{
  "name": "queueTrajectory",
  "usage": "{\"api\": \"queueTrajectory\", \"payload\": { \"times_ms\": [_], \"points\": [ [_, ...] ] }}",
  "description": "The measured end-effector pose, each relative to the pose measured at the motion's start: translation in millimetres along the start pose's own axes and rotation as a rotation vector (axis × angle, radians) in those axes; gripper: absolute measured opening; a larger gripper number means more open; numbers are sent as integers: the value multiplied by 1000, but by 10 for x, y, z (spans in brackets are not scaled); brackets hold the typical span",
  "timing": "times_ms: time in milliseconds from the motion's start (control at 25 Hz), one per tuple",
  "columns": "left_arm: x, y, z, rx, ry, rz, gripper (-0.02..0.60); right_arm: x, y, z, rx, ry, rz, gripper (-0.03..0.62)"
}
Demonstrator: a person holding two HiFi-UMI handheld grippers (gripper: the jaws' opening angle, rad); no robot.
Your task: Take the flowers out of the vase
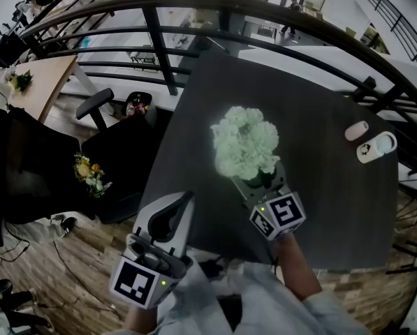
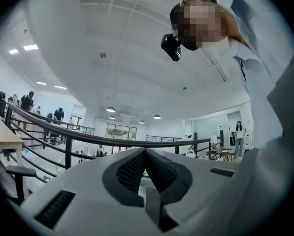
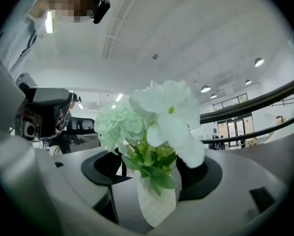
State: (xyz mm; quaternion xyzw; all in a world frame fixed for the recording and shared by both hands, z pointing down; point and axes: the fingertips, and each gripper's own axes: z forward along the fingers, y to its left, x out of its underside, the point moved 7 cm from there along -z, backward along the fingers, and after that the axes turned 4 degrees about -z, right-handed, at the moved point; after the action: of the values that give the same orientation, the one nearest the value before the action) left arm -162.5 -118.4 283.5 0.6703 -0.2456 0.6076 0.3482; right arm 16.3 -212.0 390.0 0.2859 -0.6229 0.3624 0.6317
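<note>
Dark grey table (image 1: 194,117) carries the job. Its left edge runs just beside your left gripper (image 1: 187,198), and its near edge lies under your right wrist. Beyond the far edge curves a black railing (image 1: 159,40), close behind the table, so there is little room forward. Bare tabletop lies open to the left of the flowers (image 1: 245,144) and in front of them. To the right, near the far corner, lie a pink oval (image 1: 357,130) and a white oval (image 1: 376,147), well apart from the blooms.

The flowers stand upright in the white vase (image 3: 156,200) at mid-table. Your right gripper (image 1: 262,180) has its jaws spread, one on each side of the vase, with the stems and leaves rising between them. Your left gripper's jaws are pressed together on nothing. It points up and away, over the table's near-left corner.

Off the table's left side are a wood floor (image 1: 68,271), a chair (image 1: 95,103) and a bouquet (image 1: 89,174) on a black seat.

From your head the blooms cover nearly all of the vase. In the right gripper view a petal hides part of the right pad, so contact there can't be told.
</note>
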Motion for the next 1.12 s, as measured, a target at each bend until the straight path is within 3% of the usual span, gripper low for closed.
{"api": "queueTrajectory", "payload": {
  "times_ms": [1120],
  "points": [
    [34, -18, 77, 10, -12, 5, -2, -252, -70, 70, -29, -76, -26, 324]
  ]
}}
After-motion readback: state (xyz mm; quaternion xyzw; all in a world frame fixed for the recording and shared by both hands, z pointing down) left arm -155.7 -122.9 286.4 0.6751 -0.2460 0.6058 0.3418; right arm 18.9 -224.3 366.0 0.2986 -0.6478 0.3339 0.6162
